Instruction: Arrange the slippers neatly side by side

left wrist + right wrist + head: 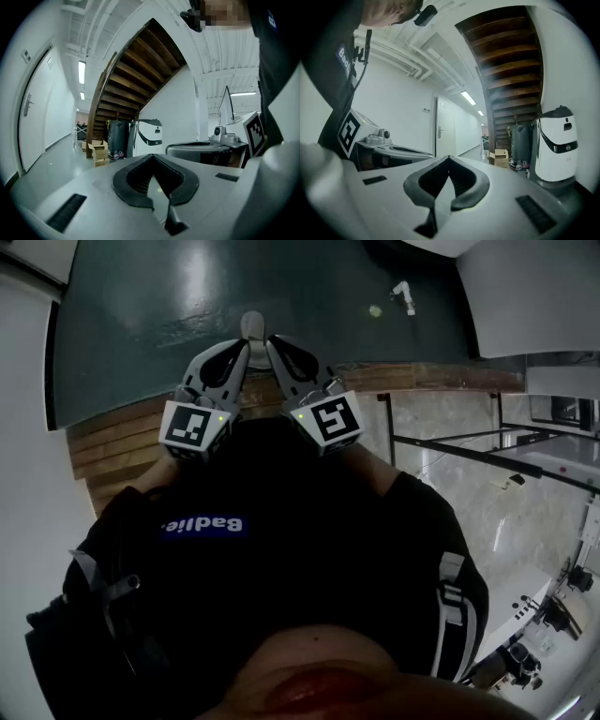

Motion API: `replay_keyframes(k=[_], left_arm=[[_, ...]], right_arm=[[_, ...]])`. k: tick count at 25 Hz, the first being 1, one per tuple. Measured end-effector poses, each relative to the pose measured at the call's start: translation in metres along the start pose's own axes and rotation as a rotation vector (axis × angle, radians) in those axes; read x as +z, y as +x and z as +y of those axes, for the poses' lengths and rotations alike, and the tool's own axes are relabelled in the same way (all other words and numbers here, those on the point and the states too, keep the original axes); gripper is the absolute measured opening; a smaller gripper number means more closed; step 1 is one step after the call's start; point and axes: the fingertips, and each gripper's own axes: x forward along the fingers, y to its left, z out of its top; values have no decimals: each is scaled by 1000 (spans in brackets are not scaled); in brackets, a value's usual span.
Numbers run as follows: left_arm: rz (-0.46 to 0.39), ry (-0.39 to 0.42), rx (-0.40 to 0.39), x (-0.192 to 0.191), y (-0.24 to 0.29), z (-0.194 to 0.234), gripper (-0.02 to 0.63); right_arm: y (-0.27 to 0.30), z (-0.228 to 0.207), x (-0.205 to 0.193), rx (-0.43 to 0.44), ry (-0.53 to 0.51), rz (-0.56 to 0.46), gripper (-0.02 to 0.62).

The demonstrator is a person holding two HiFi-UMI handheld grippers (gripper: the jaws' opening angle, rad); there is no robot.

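Both grippers are held up in front of the person's black top, tips close together. The left gripper is closed, its jaws meeting at the tip with nothing between them. The right gripper is closed and empty in the same way. Each gripper view catches the other gripper's marker cube at its edge.

The slippers show in none of the views, so I cannot tell where they lie.

A dark wooden staircase curves up ahead of the grippers. Beneath it stands a white robot, with a tall dark container just beside it, further under the staircase. Open cardboard boxes sit on the floor at the foot of the staircase, next to the container. A corridor with ceiling lights runs back past the staircase, and a white door stands in the wall across the corridor from the staircase.

In the head view a small white thing and a greenish ball lie near each other on the dark floor. Both are too small to name, and I cannot tell how they lie relative to the staircase
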Motion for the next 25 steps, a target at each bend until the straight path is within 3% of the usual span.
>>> replay_keyframes(k=[18,25], left_arm=[[53,-28,-14,-17,7,21,0],[108,14,-33,-34,28,22,3]], right_arm=[[23,0,-11,4,57,11,-2],[28,-22,-22,-8,82,2,0]])
